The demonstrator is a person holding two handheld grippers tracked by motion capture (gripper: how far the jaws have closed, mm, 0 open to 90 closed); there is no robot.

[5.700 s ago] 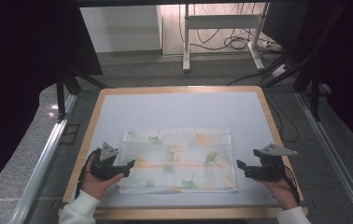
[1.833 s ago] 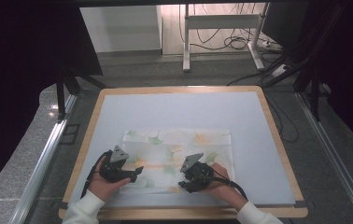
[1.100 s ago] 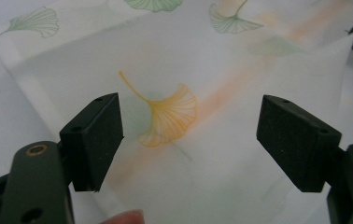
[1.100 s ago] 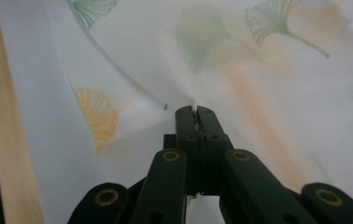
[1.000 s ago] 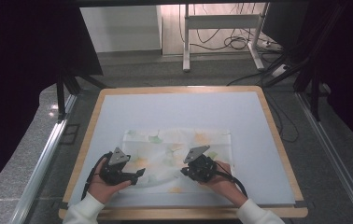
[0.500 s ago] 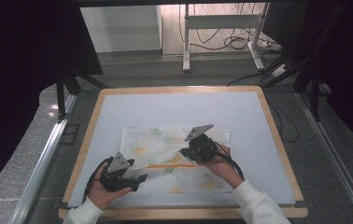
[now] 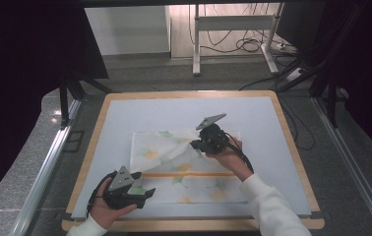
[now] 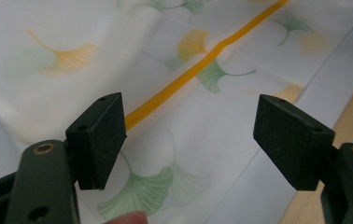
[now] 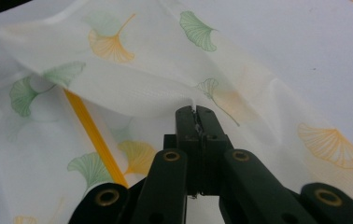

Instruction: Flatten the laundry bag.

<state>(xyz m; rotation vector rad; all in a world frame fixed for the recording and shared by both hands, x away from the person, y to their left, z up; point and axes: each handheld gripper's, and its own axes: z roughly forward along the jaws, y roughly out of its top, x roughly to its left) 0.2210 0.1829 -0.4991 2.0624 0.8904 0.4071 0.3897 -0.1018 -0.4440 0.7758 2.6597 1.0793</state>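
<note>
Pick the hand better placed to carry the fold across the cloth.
Right. Its tongs are shut on the edge of the white ginkgo-leaf printed cloth, already lifted; the left tongs hang open over it, gripping nothing.

Table (image 7: 282, 123): pale blue-grey top, light wooden rim; grey speckled floor (image 7: 139, 73) around it; white-legged stand (image 7: 233, 29) behind, with a tangle of black cables (image 7: 245, 45) on the wood floor underneath; white wall panel (image 7: 127, 29) at back left; dark curtains (image 7: 21, 64) on both sides; metal rails (image 7: 44, 167) flank the table.
</note>
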